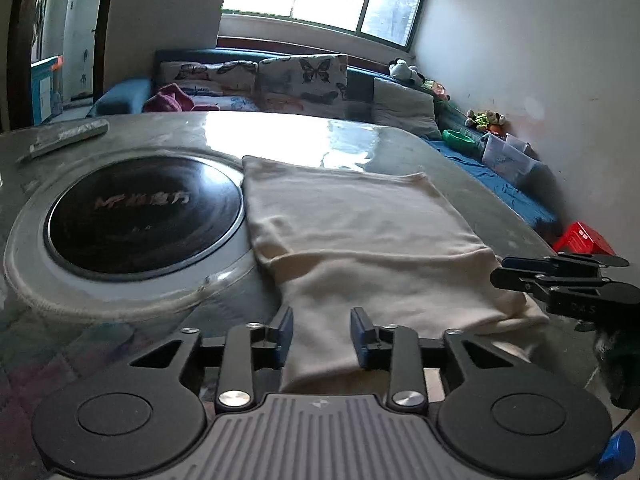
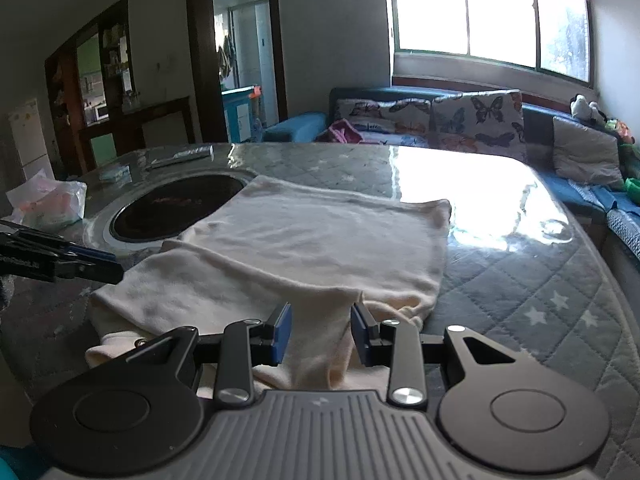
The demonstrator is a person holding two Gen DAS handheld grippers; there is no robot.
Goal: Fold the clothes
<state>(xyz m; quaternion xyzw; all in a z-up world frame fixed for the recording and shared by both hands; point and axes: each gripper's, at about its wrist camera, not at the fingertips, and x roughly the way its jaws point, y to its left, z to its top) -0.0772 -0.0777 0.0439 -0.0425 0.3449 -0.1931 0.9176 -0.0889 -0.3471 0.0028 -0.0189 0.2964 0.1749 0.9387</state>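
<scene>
Both tongs (image 1: 321, 334) (image 2: 320, 334) straddle the cream garment's (image 1: 360, 248) near edge.

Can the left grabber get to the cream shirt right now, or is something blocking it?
Probably yes. The left gripper hangs right over the near edge of the cream garment, jaws apart, nothing between them and the cloth. The right gripper works the other corner, out of its way.

left gripper (image 1: 322, 322): jaws parted, tilted down | right gripper (image 2: 320, 320): jaws parted (about equally), tilted down

window (image 2: 492, 20): bright (daylight) | sofa (image 2: 400, 100): butterfly cushions | walls: white
</scene>
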